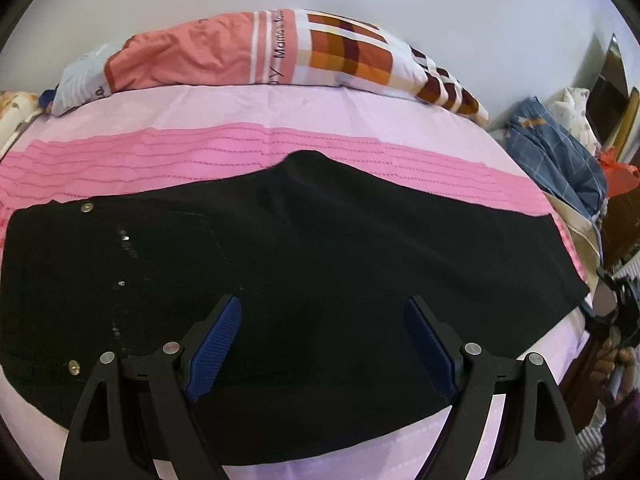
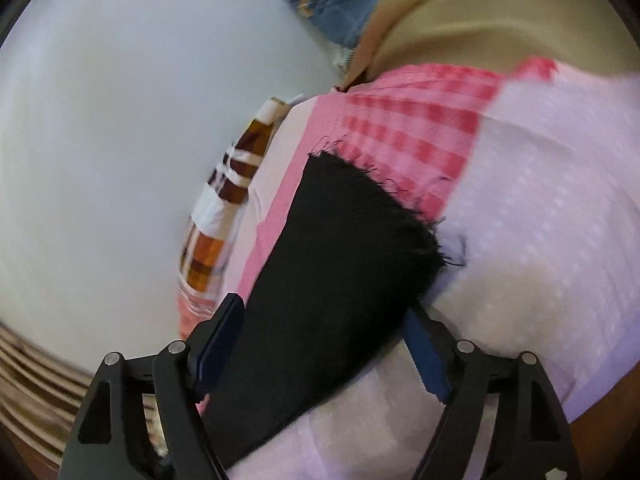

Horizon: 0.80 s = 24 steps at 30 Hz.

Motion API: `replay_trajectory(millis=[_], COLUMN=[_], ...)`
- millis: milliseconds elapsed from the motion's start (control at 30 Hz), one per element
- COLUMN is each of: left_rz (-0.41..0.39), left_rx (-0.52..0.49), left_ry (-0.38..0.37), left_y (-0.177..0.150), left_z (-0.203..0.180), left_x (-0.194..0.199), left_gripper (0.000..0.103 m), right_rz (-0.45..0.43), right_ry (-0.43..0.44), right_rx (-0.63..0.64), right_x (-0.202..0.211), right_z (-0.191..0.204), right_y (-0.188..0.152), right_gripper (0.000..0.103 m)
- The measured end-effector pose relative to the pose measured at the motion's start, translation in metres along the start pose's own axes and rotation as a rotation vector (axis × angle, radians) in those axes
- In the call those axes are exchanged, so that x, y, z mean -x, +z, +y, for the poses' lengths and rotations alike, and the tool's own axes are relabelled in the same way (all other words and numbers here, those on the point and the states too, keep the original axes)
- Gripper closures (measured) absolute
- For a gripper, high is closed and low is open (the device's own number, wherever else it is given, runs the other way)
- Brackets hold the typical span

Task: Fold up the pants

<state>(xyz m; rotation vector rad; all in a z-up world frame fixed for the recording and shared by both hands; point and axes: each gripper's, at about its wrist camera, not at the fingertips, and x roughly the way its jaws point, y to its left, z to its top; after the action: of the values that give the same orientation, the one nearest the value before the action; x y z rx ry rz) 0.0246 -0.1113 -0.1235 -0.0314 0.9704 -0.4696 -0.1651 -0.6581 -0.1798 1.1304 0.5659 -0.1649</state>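
Lying flat across a bed, a pair of black pants covers the middle of a pink bedsheet, the waist end with its metal rivets at the left of the left wrist view and the leg end running off toward the right edge of the mattress. The pants already appear doubled leg over leg, with a rounded bulge at the far edge. A darker pink stitched band of the sheet shows just behind the pants, and a rolled quilt in salmon, white and orange plaid lies along the wall beyond. A heap of blue checked fabric sits off the right side of the bed.

The left gripper hangs above the near edge of the pants, its blue-padded fingers spread wide apart and holding nothing. In the right wrist view, which is tilted and somewhat blurred, the right gripper is likewise spread, one finger to either side of the leg end of the pants, whose frayed hem rests on the pink checked part of the sheet. Whether its fingers touch the cloth cannot be told. A beige surface shows beyond the sheet's edge.
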Motion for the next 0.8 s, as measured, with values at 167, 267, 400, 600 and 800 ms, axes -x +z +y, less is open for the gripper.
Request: replay_trajectory(millis=[167,267,400,600,800], left_rz=[-0.007,-0.035,-0.06,-0.051,-0.038], left_rx=[-0.047,-0.092,-0.13,-0.151,-0.184], left_ry=[0.008,0.061,0.116,0.181,0.23], left_y=[-0.001,0.0,0.001,0.002,0.002], left_z=[-0.011,-0.019,-0.025,-0.027,-0.031], left_x=[0.0,0.002,0.002,-0.001,-0.005], left_gripper=[0.02,0.02,0.019,0.019,0.017], right_rz=[0.032,0.028,0.013,-0.019,0.016], right_ry=[-0.051,-0.062,-0.074,-0.018,-0.074], right_rx=[0.048,0.049,0.032,-0.012,-0.049], right_x=[-0.008,-0.006,-0.005,-0.009,-0.027], right_z=[0.005,0.002,-0.001,0.0,-0.002], right_y=[0.003,0.004,0.002,0.006,0.006], right_gripper=[0.095,0.095,0.061,0.055,0.092])
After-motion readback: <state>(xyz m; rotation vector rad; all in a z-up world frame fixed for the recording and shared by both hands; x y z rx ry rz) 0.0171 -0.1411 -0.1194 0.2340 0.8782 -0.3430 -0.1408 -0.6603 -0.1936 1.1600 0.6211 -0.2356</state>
